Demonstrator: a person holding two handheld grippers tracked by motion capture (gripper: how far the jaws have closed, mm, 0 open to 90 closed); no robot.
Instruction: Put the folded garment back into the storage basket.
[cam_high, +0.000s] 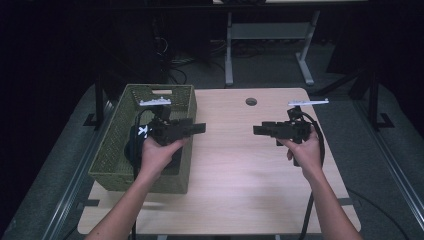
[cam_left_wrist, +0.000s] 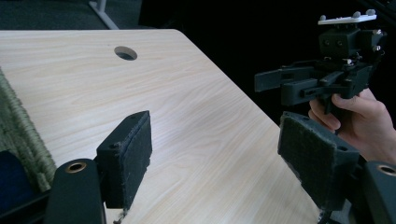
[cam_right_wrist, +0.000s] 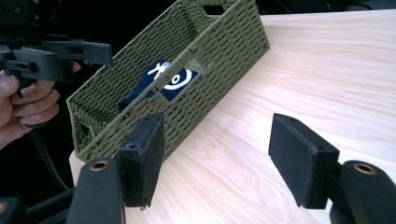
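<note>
Cloth (cam_right_wrist: 170, 79), dark blue with a white printed pattern, lies inside the green woven basket (cam_high: 112, 145) at the left side of your worktop (cam_high: 240, 165), and it is the thing nearest your left gripper (cam_high: 200, 128). In the high view that gripper sits over the basket's right wall with its jaws pointing toward the middle of the worktop, so the cloth is behind and below it, down in the basket under your left hand (cam_high: 160, 152), not between the jaws. From the left gripper view the pads (cam_left_wrist: 133, 154) stand wide apart with bare wood between them; a strip of the basket's weave and a bit of the blue cloth sit at the lower left edge. Your right gripper (cam_high: 257, 130) is held over the right half of the worktop, pointing left toward the other one, well apart from the basket and the cloth. Its jaws are also spread, with nothing between the pads (cam_right_wrist: 149, 154) but the worktop, and the basket's long wall lies just beyond the left pad. Through that view the cloth shows over the basket's rim, rumpled against the bottom. A round cable hole (cam_high: 251, 101) sits in the worktop near its far edge, between the two grippers.
</note>
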